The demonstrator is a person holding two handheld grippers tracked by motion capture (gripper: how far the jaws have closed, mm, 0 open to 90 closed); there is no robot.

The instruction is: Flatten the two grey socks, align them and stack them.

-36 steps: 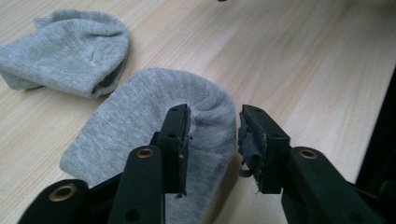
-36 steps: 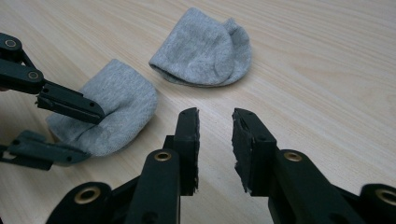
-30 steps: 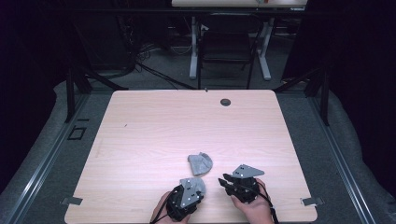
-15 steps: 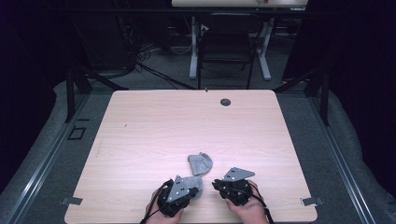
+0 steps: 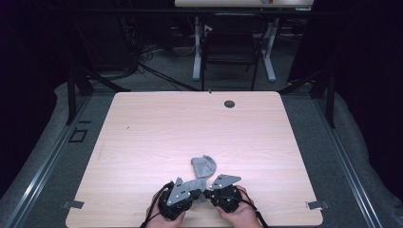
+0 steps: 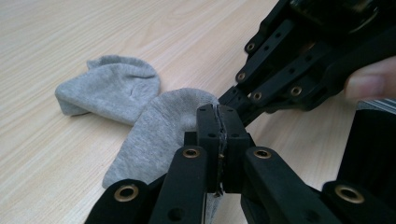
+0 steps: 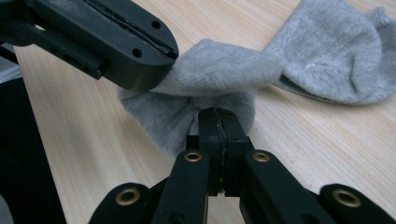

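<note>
A grey sock (image 5: 203,166) lies near the table's front edge, its far half flat on the wood. Both grippers grip its near end, which is bunched and lifted. My left gripper (image 5: 198,189) is shut, with sock cloth pinched between its pads (image 6: 218,122). My right gripper (image 5: 208,192) has just closed its jaws, and they now clamp a fold of the sock (image 7: 218,125). In the right gripper view, the left gripper's fingers (image 7: 126,42) bite the same bunch from the upper left. In the left gripper view, the right gripper's fingers (image 6: 280,70) come in from the upper right.
The light wooden table (image 5: 157,128) has a dark round grommet (image 5: 229,103) near its far edge. A chair and desk legs (image 5: 230,47) stand on the floor beyond it. Both hands sit at the front edge, close together.
My right gripper has moved left, up against the left one, and closed on the sock's near end. The left gripper has hardly moved.
</note>
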